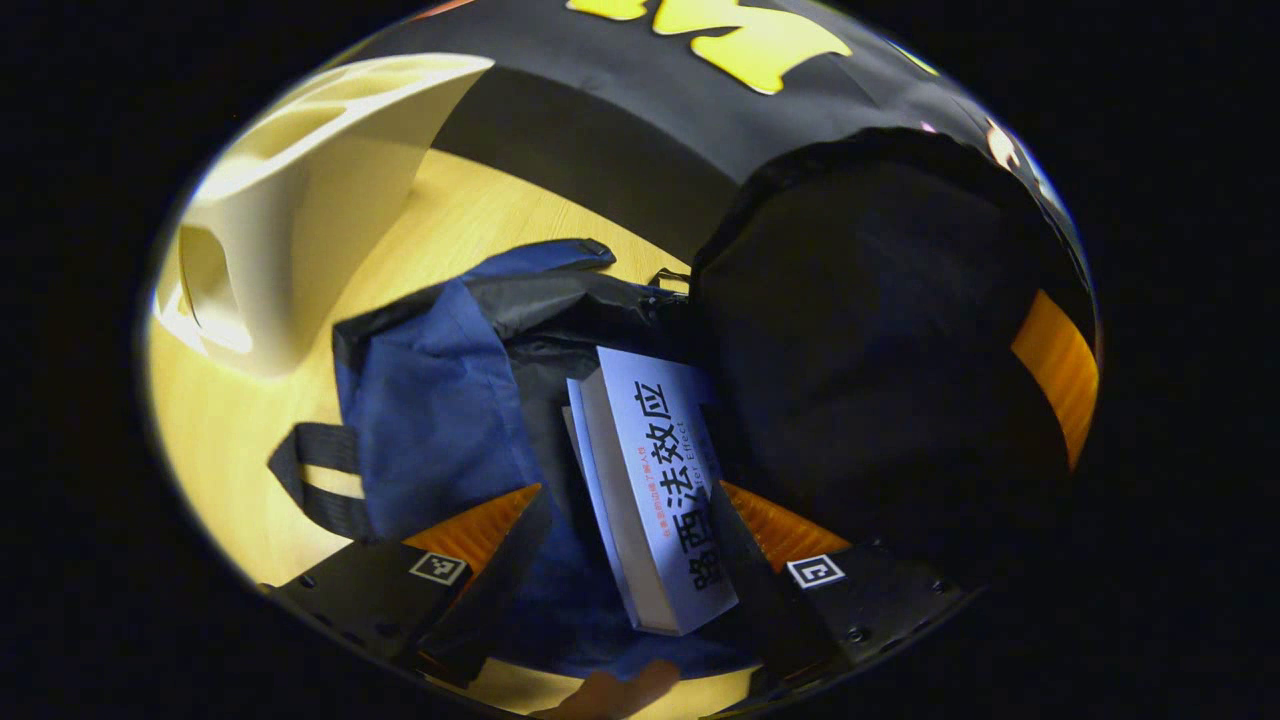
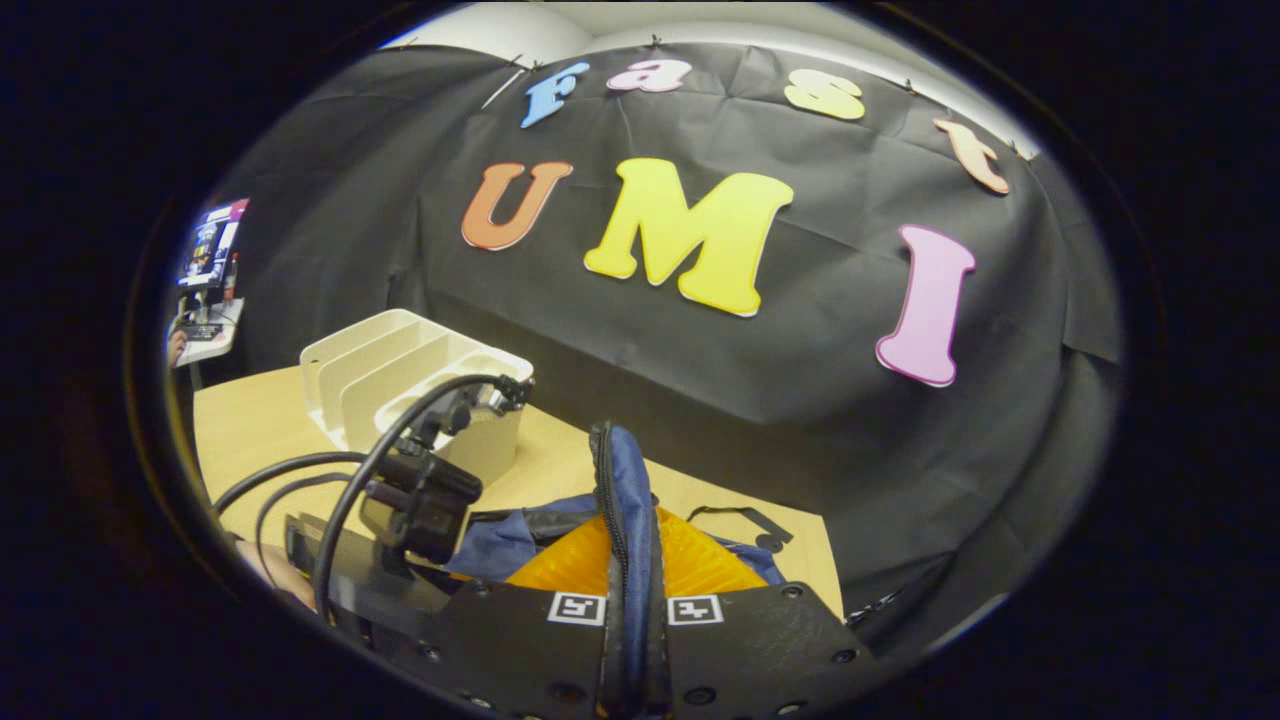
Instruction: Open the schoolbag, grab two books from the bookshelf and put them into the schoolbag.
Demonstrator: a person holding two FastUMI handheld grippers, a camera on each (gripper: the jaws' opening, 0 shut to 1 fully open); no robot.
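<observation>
We have the right tongs [image 2: 628, 585] clamped on the bag [image 1: 440, 420] rim, holding the mouth up. The left tongs [image 1: 625, 540] are spread wide around a book [image 1: 650, 490] already inside the bag, apparently not squeezing it; its long axis runs 12-to-6. The shelf [image 2: 400, 385] sits at 10 o'clock on the desk [image 1: 300, 420], nearer our left hand for the next book.

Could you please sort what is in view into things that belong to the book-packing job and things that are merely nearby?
Part of the job:
schoolbag, open
book going into it
white bookshelf
left gripper
right gripper, clamping the bag's edge

Merely nearby:
wooden table
side stand with small items
</observation>
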